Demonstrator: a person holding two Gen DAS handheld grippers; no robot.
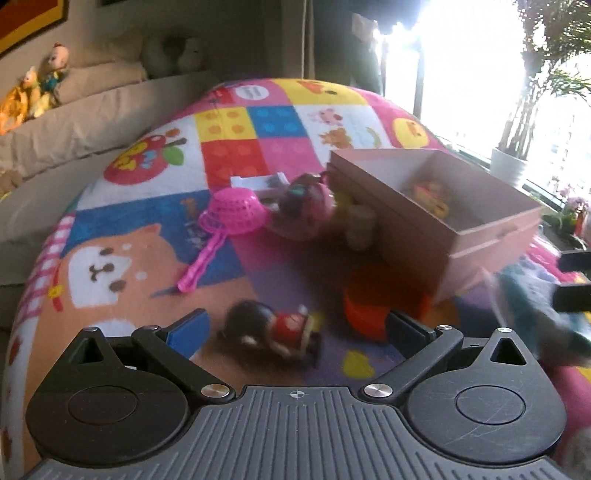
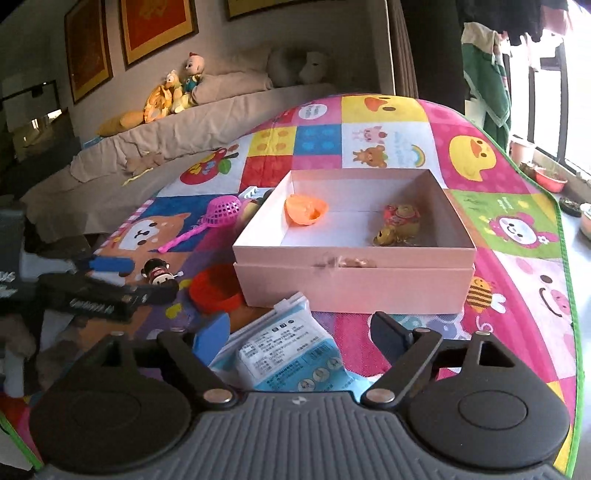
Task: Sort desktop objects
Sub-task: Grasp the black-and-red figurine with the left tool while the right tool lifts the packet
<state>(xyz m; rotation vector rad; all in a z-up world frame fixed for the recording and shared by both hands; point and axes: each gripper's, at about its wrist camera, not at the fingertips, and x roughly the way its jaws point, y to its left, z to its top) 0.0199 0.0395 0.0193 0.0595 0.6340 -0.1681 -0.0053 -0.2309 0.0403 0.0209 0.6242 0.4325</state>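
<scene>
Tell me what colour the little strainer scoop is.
Bright pink strainer scoop, clearest in the right wrist view.

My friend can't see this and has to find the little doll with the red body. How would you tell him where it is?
Find the big pink box on the colourful play mat. In front of its left corner sits a red bowl, and just left of that lies the little doll. It's the only toy with a round black head and a red body; the pink strainer further back is all pink with a long handle.

Background: framed pictures [image 2: 157, 27] on the wall, plush toys [image 2: 173, 92] on the sofa [image 2: 207, 118], potted plant [image 1: 511, 162] at the window.
</scene>
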